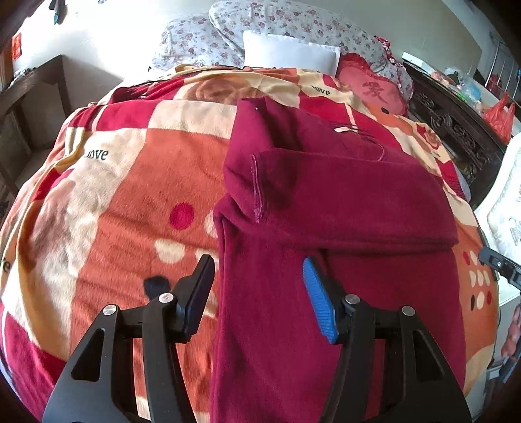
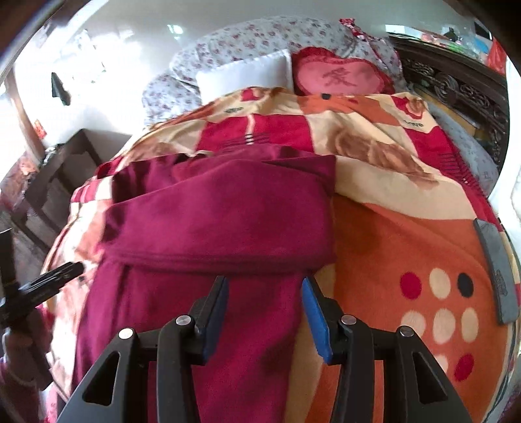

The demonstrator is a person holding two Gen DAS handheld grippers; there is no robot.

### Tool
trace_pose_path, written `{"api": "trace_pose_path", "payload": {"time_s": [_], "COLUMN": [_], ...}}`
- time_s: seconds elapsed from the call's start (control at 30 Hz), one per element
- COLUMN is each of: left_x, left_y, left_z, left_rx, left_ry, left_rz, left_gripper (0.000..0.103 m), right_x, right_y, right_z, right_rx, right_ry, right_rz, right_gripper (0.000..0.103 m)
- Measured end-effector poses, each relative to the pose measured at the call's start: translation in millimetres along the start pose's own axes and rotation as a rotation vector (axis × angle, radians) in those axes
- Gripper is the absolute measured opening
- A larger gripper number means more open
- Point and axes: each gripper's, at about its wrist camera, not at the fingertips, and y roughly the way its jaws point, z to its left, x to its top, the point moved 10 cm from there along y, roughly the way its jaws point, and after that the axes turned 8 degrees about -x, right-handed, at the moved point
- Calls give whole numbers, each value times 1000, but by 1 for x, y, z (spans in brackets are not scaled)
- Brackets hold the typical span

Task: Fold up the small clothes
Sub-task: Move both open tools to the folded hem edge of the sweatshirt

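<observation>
A dark red fleece garment (image 1: 325, 201) lies flat on the bed, with one part folded across its middle. It also shows in the right wrist view (image 2: 215, 221). My left gripper (image 1: 257, 266) is open and empty, hovering over the garment's left edge. My right gripper (image 2: 263, 286) is open and empty, over the garment's right edge just below the folded part. The right gripper shows at the right edge of the left wrist view (image 1: 501, 263). The left gripper shows at the left edge of the right wrist view (image 2: 49, 279).
The bed carries a red, orange and cream patterned blanket (image 1: 130, 195). A white pillow (image 1: 289, 52), a floral quilt (image 1: 260, 22) and a red heart cushion (image 2: 338, 75) lie at its head. A dark wooden table (image 1: 35, 84) stands left, a carved wooden frame (image 1: 456, 127) right.
</observation>
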Motion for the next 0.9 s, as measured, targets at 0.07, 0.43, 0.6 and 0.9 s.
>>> {"api": "trace_pose_path", "payload": {"time_s": [0.07, 0.43, 0.6, 0.9], "left_x": [-4, -29, -45, -75], "left_y": [-5, -32, -37, -46], "left_z": [-2, -5, 1, 14], "left_rx": [-1, 4, 9, 5], "left_ry": [6, 35, 34, 18], "left_rz": [1, -1, 22, 60], "left_gripper": [57, 57, 57, 57], "right_x": [-8, -57, -84, -118], "right_y": [-9, -25, -23, -26], "right_z": [6, 14, 12, 5], "right_rx": [12, 32, 30, 38], "right_ry": [-6, -6, -18, -16], "right_rz": [-2, 44, 96, 155], "right_gripper": [46, 46, 46, 47]}}
